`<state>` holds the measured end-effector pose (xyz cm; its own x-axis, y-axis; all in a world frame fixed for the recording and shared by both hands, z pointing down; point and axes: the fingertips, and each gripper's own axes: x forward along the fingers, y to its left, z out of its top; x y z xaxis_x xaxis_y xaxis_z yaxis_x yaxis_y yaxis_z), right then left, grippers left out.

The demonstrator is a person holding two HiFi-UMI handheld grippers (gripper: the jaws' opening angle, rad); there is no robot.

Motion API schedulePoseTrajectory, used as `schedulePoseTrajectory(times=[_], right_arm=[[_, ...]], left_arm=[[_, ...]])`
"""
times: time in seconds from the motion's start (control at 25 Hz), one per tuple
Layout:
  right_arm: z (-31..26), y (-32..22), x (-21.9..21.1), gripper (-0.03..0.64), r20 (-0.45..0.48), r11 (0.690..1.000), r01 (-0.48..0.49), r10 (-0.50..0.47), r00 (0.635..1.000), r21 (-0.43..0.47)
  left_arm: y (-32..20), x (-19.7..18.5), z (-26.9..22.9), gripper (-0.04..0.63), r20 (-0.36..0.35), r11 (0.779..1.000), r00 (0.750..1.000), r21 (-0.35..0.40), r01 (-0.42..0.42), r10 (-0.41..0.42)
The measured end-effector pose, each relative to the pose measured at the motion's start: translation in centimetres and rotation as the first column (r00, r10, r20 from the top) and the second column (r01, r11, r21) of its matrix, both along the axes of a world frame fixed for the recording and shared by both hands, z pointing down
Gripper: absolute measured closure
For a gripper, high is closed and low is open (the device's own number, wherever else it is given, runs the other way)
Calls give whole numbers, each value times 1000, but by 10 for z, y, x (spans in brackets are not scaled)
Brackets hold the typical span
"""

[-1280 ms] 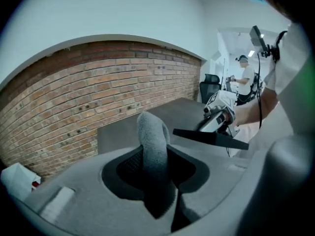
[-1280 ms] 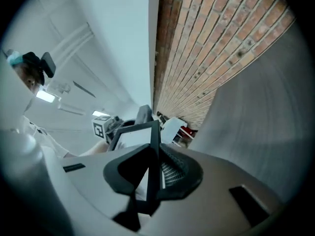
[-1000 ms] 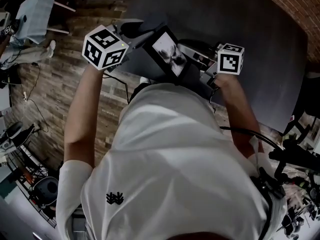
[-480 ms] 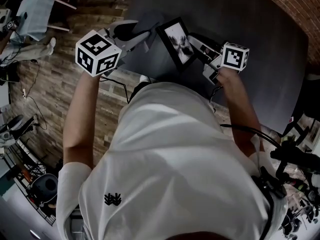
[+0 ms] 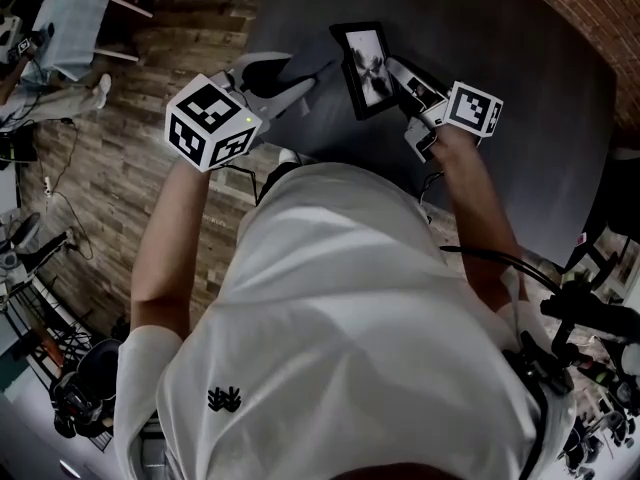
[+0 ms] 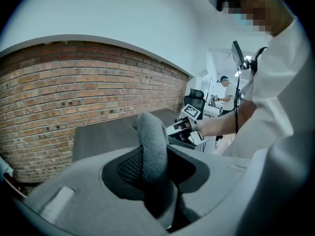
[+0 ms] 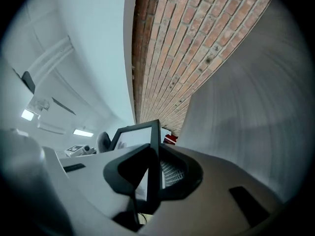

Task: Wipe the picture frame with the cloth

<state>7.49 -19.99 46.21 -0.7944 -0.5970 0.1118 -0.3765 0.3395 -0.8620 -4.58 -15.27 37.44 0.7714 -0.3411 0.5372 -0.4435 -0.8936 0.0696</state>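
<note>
The black picture frame (image 5: 366, 66) with a grey photo is held up over the dark table's near edge. My right gripper (image 5: 400, 80) is shut on the frame's right side. In the right gripper view the frame (image 7: 134, 135) stands edge-on between the jaws of the right gripper (image 7: 150, 173). My left gripper (image 5: 298, 80) sits just left of the frame, shut on a folded grey cloth (image 6: 152, 154) that sticks up out of its jaws. The cloth is a short way from the frame's face and I see no contact between them.
The dark grey table (image 5: 480, 28) stretches ahead, with a brick wall (image 5: 590, 18) beyond it. To the left lies wooden floor (image 5: 110, 168) with a draped chair (image 5: 80, 18) and cables. Equipment (image 5: 590, 328) clutters the right side. A seated person (image 6: 225, 90) is far off.
The right gripper has carried the frame farther out over the table and turned it more upright. The left gripper with the cloth has shifted slightly toward the frame.
</note>
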Motion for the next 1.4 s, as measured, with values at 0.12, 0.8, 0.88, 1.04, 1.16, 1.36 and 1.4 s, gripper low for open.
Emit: schedulePoseTrajectory(times=[0.12,0.8,0.88,1.04,1.16,1.36,1.4], right_arm=[[3,-5,6,549,-9,999,-46,45,999,-17],[-3,-19,23,549,75,972,-207,216,974,-110],[-10,-17,16,549,115,976,-186,198,973,-109],[-25,-12,4,549,160,988,-134,146,976,-82],[-40,-8,-9,549,203,994,-93,102,974,-56],[-46,-9,-4,549,194,995,-93,98,976,-31],[-47,-11,1,549,186,995,-99,101,977,-21]], left_arm=[[21,20,15,466,24,998,998,-22,-62,62],[74,65,47,466,103,972,966,-27,-234,236],[72,66,51,466,113,971,964,-28,-238,240],[70,73,58,468,136,966,956,-32,-257,259],[69,74,67,466,169,962,947,-35,-271,273],[73,60,82,466,215,956,931,-74,-285,294],[73,54,85,466,221,957,931,-86,-277,290]])
